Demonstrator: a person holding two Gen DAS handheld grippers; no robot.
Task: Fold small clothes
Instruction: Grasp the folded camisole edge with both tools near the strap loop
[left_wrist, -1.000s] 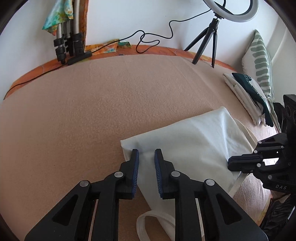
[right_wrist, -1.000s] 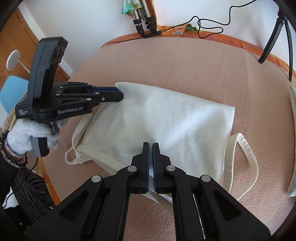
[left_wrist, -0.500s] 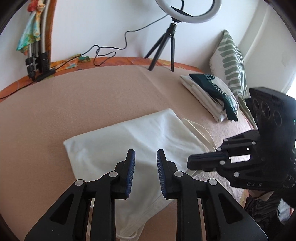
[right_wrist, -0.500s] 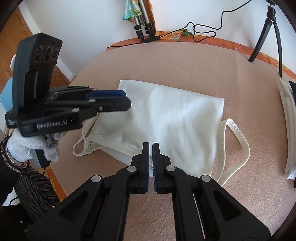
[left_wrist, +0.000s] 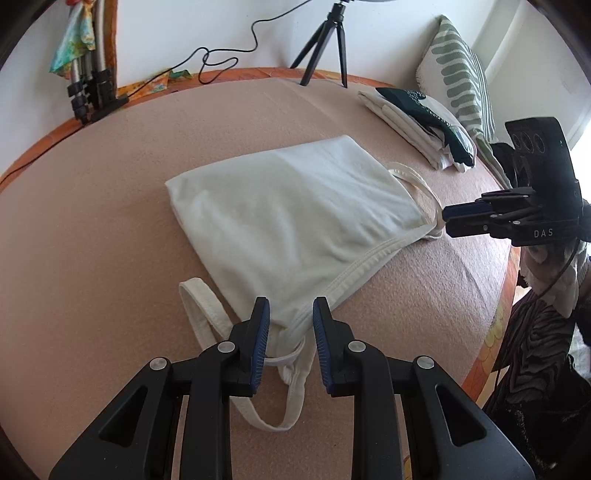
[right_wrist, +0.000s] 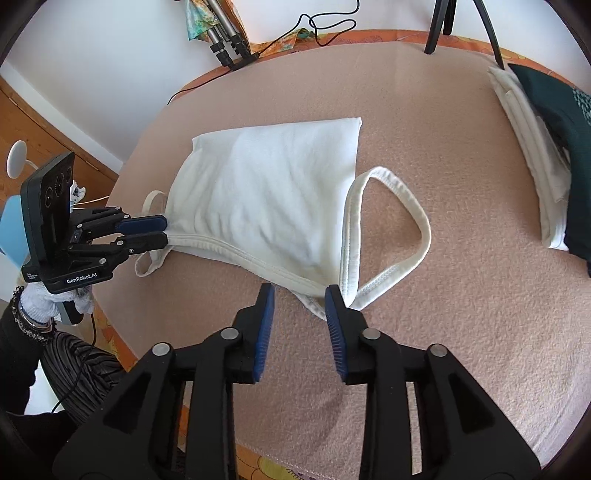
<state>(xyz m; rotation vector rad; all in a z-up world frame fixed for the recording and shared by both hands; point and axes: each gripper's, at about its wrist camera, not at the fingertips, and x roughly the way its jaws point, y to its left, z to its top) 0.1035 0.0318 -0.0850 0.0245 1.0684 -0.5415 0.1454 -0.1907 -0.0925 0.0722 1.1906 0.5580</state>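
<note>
A cream tank top (left_wrist: 288, 218) lies folded on the peach blanket (left_wrist: 110, 221), its strap loops sticking out at both near corners. My left gripper (left_wrist: 291, 314) stands open over the left strap corner, with the hem showing in the gap and the pads not pressing on it. In the right wrist view the same top (right_wrist: 266, 192) spreads ahead, and my right gripper (right_wrist: 300, 295) hovers at the right strap corner. Its jaws are opening, with the hem seam between them and free of the pads. Each gripper appears in the other's view: the right gripper (left_wrist: 445, 219), the left gripper (right_wrist: 162, 230).
A stack of folded clothes (left_wrist: 413, 122) topped by a dark green garment lies at the right, beside a striped pillow (left_wrist: 461, 81). A tripod (left_wrist: 325, 44), a bundle of stand legs (left_wrist: 88, 85) and a black cable (left_wrist: 221, 62) stand along the far wall. The bed's orange edge (right_wrist: 258, 461) is close.
Both grippers have drawn back from the top's body to its strap corners. The right jaws, shut before, now stand apart. The left jaws look the same.
</note>
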